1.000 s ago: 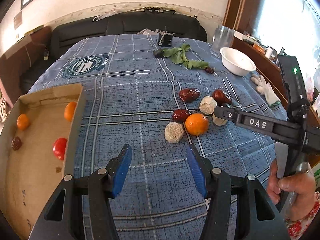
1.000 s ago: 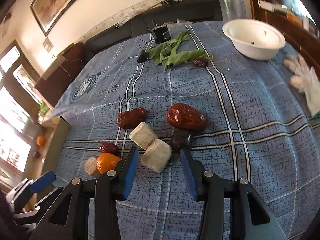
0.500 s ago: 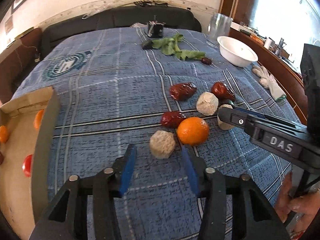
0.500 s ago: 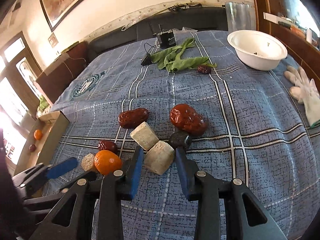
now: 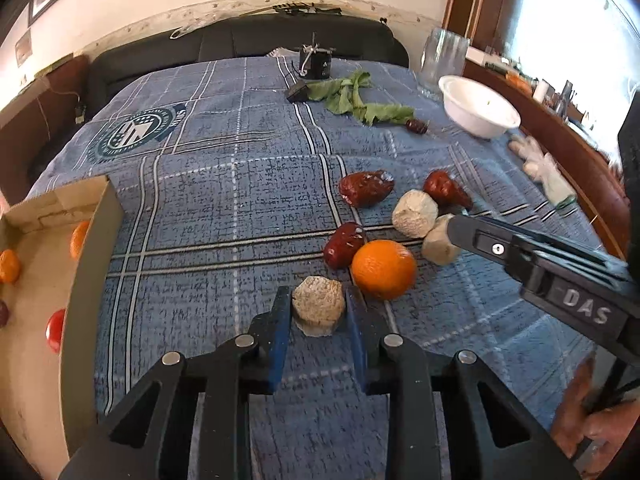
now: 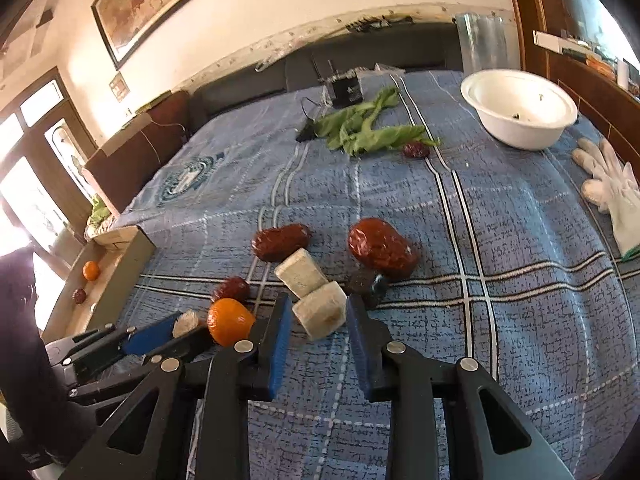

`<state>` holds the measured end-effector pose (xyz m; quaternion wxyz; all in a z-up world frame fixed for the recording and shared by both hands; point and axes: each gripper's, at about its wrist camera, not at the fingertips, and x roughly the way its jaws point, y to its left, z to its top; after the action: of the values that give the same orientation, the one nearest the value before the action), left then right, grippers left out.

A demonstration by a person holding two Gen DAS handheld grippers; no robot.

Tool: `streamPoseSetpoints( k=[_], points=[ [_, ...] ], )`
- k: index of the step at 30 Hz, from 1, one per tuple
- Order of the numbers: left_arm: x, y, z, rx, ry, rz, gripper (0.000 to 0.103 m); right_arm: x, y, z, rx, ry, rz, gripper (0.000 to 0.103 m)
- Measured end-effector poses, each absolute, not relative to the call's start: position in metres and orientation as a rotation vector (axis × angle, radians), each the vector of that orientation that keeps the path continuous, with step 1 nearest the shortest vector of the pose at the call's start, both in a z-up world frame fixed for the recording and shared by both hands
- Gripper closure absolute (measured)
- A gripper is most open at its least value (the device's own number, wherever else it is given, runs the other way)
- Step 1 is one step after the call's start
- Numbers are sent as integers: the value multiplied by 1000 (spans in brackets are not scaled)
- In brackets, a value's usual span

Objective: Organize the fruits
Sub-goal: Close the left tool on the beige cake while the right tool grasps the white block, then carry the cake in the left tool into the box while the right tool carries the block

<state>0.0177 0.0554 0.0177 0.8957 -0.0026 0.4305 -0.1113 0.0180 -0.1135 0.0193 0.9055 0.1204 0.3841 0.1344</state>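
Note:
On the blue checked cloth my left gripper (image 5: 318, 296) has its jaws closing tight on a rough beige chunk (image 5: 318, 312), blue pads pressing both its sides. An orange (image 5: 383, 269) lies just to its right, touching a dark red date (image 5: 344, 244). My right gripper (image 6: 319, 300) is closing likewise, pads pressing on a paler beige chunk (image 6: 320, 314). A second pale chunk (image 6: 302, 272) leans on that one. Two bigger red dates (image 6: 280, 242) (image 6: 382, 248) lie beyond, with a small dark fruit (image 6: 366, 282) beside the right finger.
A cardboard box (image 5: 96, 248) at the left holds small oranges and a red tomato (image 5: 55, 330). Far right stand a white bowl (image 5: 478, 112) and a glass jar (image 5: 442, 60), with a white glove (image 6: 612, 196). Green leaves (image 6: 364, 130) and a lone date (image 6: 416, 150) lie further back.
Both grippers went from open to shut, each on a beige chunk. The left one moved forward and right, away from the box, toward the fruit pile.

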Motion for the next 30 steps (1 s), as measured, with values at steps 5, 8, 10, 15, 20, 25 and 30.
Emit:
streamPoseSetpoints(
  k=[5,8,10,15,20,25,30],
  points=[
    [-8,76,42,-99,849,-228,77,15,-107,23,236,778,309,80],
    [-24,100,54,-168,822,-205,77,15,-104,20,220,782,307,80],
    [-34,117,59,-208,807,-184,77,15,-101,17,183,775,279,79],
    [-53,144,62,-249,791,-145,77,17,-97,14,147,788,246,57],
    [-61,159,61,-282,788,-130,77,32,-116,0,285,858,281,54],
    [-69,173,65,-306,769,-120,77,33,-112,1,262,860,263,68],
    [-84,198,72,-323,742,-88,77,23,-108,8,238,843,244,68]
  ],
)
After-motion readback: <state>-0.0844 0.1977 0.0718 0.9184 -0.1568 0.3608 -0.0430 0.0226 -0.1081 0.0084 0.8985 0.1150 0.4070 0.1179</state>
